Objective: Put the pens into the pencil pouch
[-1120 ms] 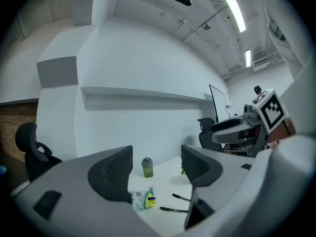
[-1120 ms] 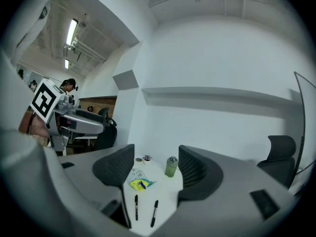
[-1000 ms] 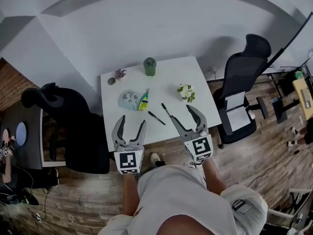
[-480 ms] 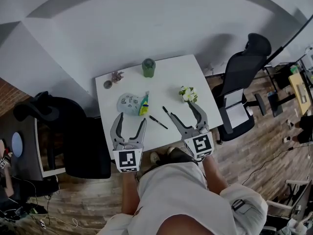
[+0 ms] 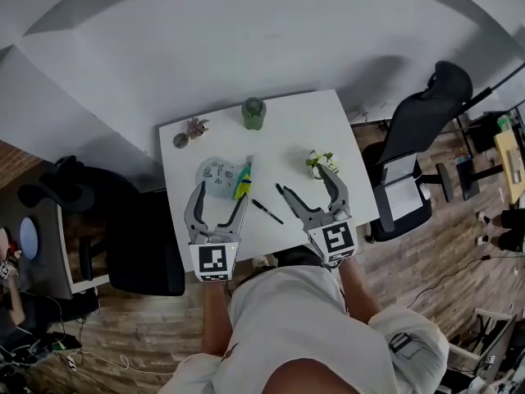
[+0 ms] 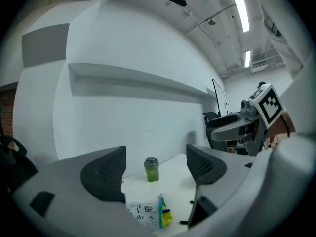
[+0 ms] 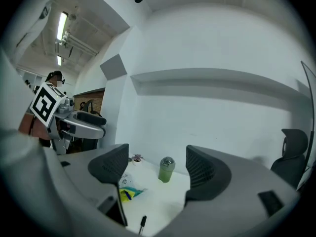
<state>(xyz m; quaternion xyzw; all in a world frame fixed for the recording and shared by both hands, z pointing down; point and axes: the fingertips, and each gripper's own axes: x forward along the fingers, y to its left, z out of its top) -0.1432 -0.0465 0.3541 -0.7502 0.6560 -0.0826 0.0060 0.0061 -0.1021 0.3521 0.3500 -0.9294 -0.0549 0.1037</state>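
**Two hand-held grippers spread wide over the near edge of the table**

A white table [image 5: 287, 130] stands against a white wall on a wood-plank floor [image 5: 426, 277], with a black office chair [image 5: 422, 121] at its right and another [image 5: 139, 236] at its left.

Both arms reach forward from the person's body. The left hand-held gripper [image 5: 220, 194] and the right hand-held gripper [image 5: 307, 180] are held side by side, pointing nearly level toward the wall. Each has just been opening its jaws, which now stand released with nothing between them.

The pencil pouch [image 5: 215, 173], white with small prints, lies flat just ahead of the left hand-held gripper. Something yellow-green and blue [image 5: 241, 183] shows at its right end. A black pen [image 5: 267, 212] lies on the bare table between the two hand-held grippers, outside the pouch. A green bottle [image 5: 253, 113] stands upright near the wall, with a small potted plant [image 5: 197, 125] to its left. A bunch of white flowers [image 5: 322, 162] sits just beyond the right hand-held gripper.
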